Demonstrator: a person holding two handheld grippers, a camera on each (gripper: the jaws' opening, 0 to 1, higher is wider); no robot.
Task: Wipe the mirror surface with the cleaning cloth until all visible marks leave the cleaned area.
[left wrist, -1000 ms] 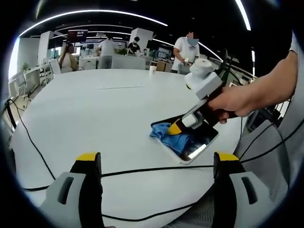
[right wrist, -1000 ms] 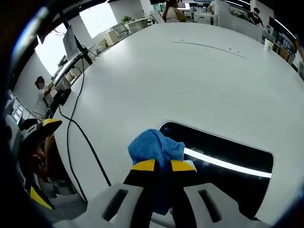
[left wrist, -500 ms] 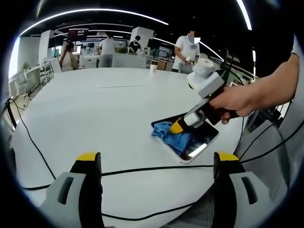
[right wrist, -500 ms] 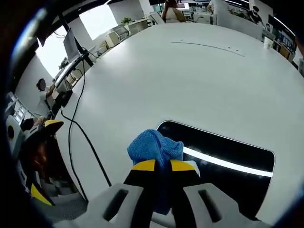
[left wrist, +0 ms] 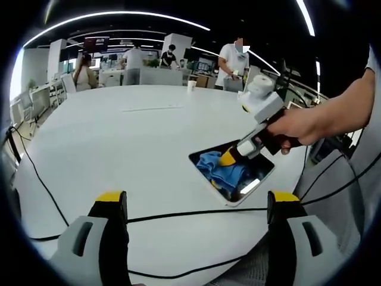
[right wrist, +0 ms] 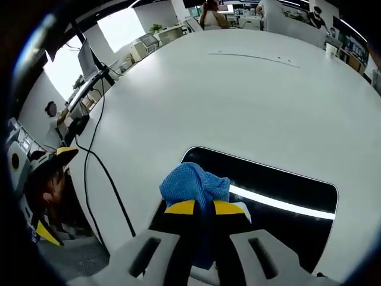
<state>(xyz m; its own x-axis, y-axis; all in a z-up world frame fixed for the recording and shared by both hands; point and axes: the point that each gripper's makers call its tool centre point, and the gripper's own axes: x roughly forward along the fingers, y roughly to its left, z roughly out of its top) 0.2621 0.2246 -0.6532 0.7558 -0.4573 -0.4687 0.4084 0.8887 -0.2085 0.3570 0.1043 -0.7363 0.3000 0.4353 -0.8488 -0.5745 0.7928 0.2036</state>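
Right claw (right wrist: 203, 207) w/ yellow tips is clamped tight on the blue cloth (right wrist: 193, 185), cloth bunched up and pressed down on the mirror (right wrist: 286, 187). Mirror = dark rounded rectangle lying flat on the white table (right wrist: 238, 101), reflecting a bright strip of ceiling light across its middle. In the right gripper view the cloth sits over the mirror's near-left part, rest of the glass bare to the right. In the left gripper view the right claw (left wrist: 228, 158) comes in from the right, held by a hand (left wrist: 297, 126), tip down on the cloth (left wrist: 221, 167) which lies on the mirror (left wrist: 253, 176), toward its left end. Left claw (left wrist: 196, 199) is wide open, nothing between its two yellow-tipped jaws, hanging over the near table (left wrist: 119, 143) edge, well apart from the mirror. Black cable (left wrist: 178, 213) runs across the table just past the left claw's tips; another cable (right wrist: 98, 155) trails over the table's left side in the right gripper view. Paper cup (left wrist: 191, 86) at the far table edge, ppl standing in the office behind. Marks on the glass: can't tell.
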